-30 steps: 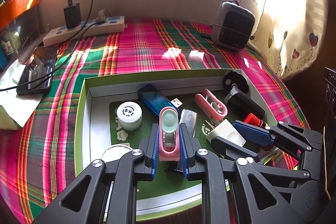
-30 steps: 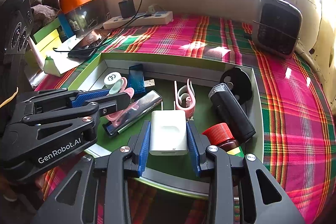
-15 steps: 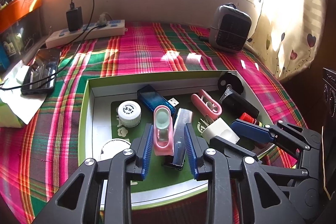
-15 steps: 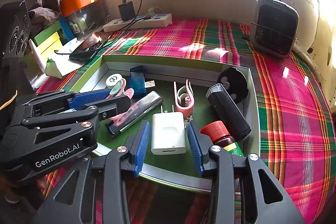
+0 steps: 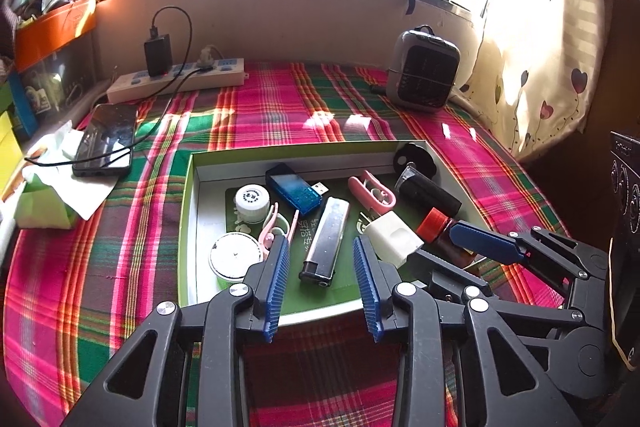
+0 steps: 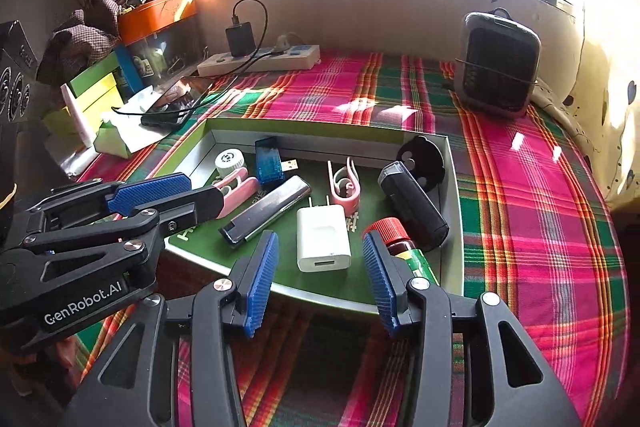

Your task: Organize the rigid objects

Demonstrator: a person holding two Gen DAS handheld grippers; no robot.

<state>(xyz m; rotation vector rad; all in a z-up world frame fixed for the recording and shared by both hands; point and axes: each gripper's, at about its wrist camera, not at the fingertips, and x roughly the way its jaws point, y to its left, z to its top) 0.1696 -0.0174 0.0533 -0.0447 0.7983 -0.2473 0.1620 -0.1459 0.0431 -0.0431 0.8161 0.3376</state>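
A green-rimmed tray [image 5: 186, 211] [image 6: 452, 187] holds several small items. My left gripper [image 5: 320, 255] hovers at its near edge, jaws opening and empty. A silver lighter [image 5: 326, 237] [image 6: 266, 213] lies just beyond the jaws, and a pink clip [image 5: 274, 227] [image 6: 236, 189] rests left of the left finger. My right gripper [image 6: 320, 247] is also opening. The white charger [image 6: 323, 243] [image 5: 392, 237] lies loose on the tray floor between its pads, untouched. Also in the tray are a blue USB stick [image 5: 294, 187], a second pink clip [image 6: 346, 189] and a red-capped bottle [image 6: 390, 233].
A black cylinder [image 6: 412, 211], black disc [image 6: 422, 159], white cap [image 5: 252, 199] and round lid [image 5: 236, 259] share the tray. On the plaid cloth stand a power strip [image 5: 180, 79], a phone [image 5: 106, 141], a tissue box [image 5: 44, 199] and a small heater [image 5: 424, 75].
The left gripper let go of the pink clip, widened and drew back and up. The right gripper released the white charger, widened and backed off too.
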